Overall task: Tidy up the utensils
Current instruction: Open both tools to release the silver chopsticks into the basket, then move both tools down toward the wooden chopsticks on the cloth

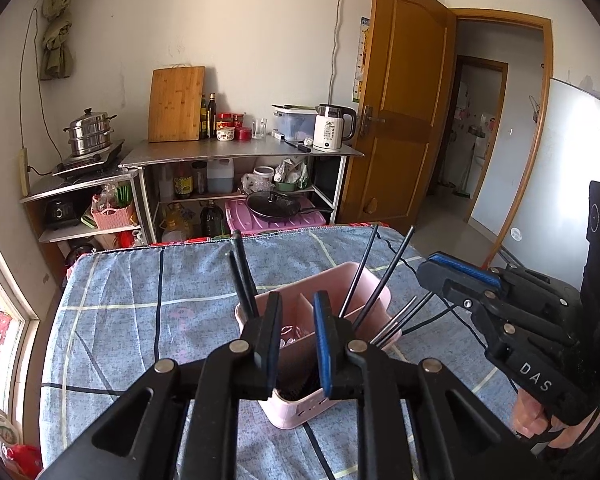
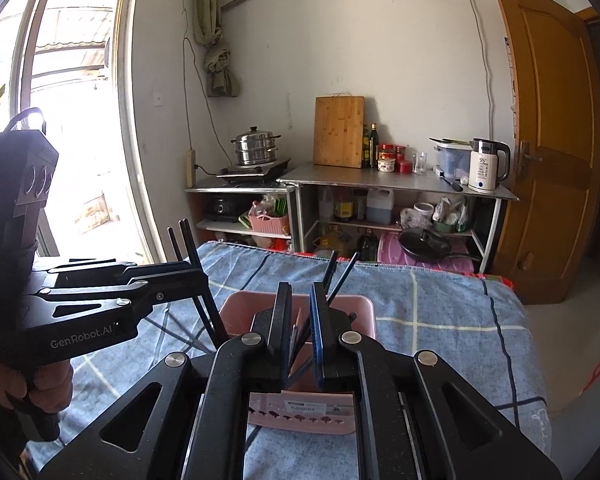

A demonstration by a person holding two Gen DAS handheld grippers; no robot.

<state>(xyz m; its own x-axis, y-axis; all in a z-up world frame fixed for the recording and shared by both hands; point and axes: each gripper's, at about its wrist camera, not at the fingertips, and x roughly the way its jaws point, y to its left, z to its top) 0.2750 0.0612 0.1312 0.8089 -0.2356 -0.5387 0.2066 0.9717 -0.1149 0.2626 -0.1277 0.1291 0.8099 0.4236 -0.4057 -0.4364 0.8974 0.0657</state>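
Observation:
A pink divided utensil holder (image 1: 364, 280) stands on the blue checked tablecloth (image 1: 140, 300); it also shows in the right wrist view (image 2: 236, 312). Several black chopsticks (image 1: 358, 276) stand in it, leaning outward. My left gripper (image 1: 298, 344) hovers just above the holder, jaws a little apart, nothing seen between them. A pair of chopsticks (image 1: 242, 276) rises beside its left finger. My right gripper (image 2: 300, 336) is over the holder with jaws narrowly apart; chopsticks (image 2: 342, 276) rise past its right finger, and whether it grips anything is unclear.
Metal shelving (image 1: 240, 152) with a kettle, cutting board, bottles and pots stands beyond the table's far edge. A wooden door (image 1: 400, 120) is open at the right. A window (image 2: 68, 120) is at the left.

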